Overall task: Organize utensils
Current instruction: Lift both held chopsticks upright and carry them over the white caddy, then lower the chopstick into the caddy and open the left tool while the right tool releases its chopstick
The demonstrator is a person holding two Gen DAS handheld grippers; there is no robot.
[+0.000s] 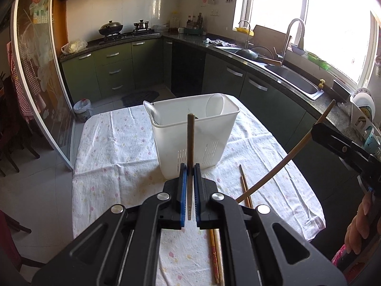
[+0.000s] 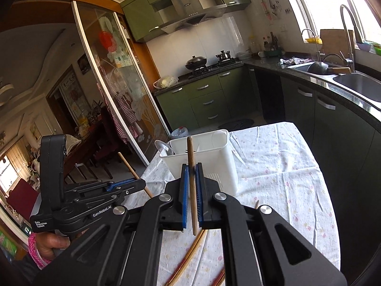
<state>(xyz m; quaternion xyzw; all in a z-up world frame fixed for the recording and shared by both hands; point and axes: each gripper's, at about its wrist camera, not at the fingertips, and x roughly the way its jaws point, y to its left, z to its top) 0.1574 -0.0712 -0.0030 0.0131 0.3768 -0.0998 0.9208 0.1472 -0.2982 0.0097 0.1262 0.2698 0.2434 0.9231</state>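
Observation:
A white plastic utensil holder (image 1: 193,131) stands on the table with a metal spoon (image 1: 152,110) in it; it also shows in the right wrist view (image 2: 209,159). My left gripper (image 1: 189,169) is shut on a brown chopstick (image 1: 190,143), held upright above the table just before the holder. My right gripper (image 2: 192,169) is shut on another wooden chopstick (image 2: 191,164), also upright near the holder. The right gripper (image 1: 316,131) shows in the left view at the right, its chopstick (image 1: 281,164) slanting. The left gripper (image 2: 140,184) shows at the left of the right view.
Several loose chopsticks (image 1: 245,186) lie on the floral tablecloth (image 1: 114,155) near the front; more (image 1: 215,255) lie under my left gripper and in the right view (image 2: 190,257). A kitchen counter with a sink (image 1: 293,78) runs along the right. A glass sliding door (image 1: 35,83) stands at left.

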